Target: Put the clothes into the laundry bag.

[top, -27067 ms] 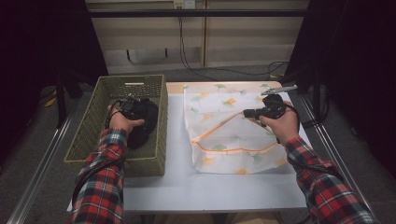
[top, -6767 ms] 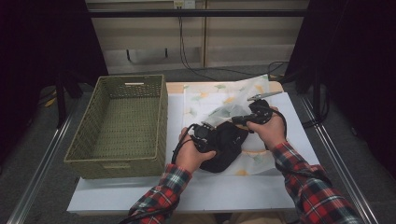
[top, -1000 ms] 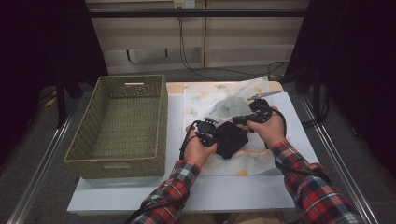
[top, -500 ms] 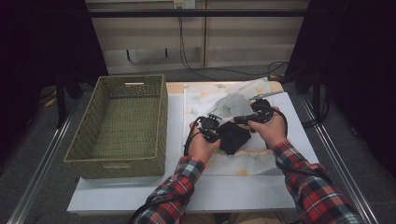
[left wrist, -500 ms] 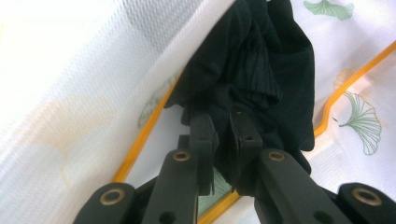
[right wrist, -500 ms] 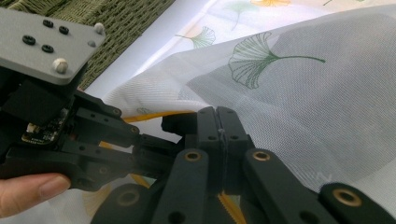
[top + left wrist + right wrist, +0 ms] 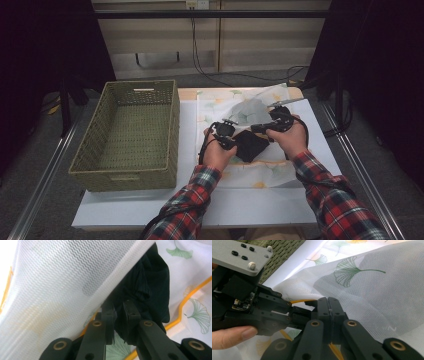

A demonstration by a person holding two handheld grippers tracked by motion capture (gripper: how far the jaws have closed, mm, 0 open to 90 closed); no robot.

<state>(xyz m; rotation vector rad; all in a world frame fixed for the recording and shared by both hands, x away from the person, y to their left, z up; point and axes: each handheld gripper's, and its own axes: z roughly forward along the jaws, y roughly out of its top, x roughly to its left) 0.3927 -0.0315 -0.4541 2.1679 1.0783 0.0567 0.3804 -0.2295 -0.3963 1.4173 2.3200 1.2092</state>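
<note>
The left gripper (image 7: 231, 141) had its jaws nearly together, pinched on a fold of the black garment (image 7: 250, 145); in the left gripper view the dark cloth (image 7: 147, 290) was bunched between the two pads and ran up under the raised mesh edge of the laundry bag (image 7: 62, 282). The right gripper (image 7: 257, 128) was fully closed on the bag's upper layer at its opening, the jaws pressed flat together in the right gripper view (image 7: 328, 308), with the white mesh (image 7: 372, 290) stretching away from them and an orange zipper strip showing just below the jaws.

Seen from the high view, the black garment lay on the laundry bag (image 7: 235, 102), partly under the lifted flap at the bag's near end, between the two grippers. The left gripper sat at the bag's left edge and the right gripper just beyond the garment, holding the flap up off the lower layer. The bag, white with green and orange leaf prints, was spread on the tabletop (image 7: 190, 200). A green woven basket (image 7: 127, 132) stood to the left of the bag, close beside it but not touching. The person's plaid sleeves (image 7: 332, 195) reached toward the bag from its near side.
</note>
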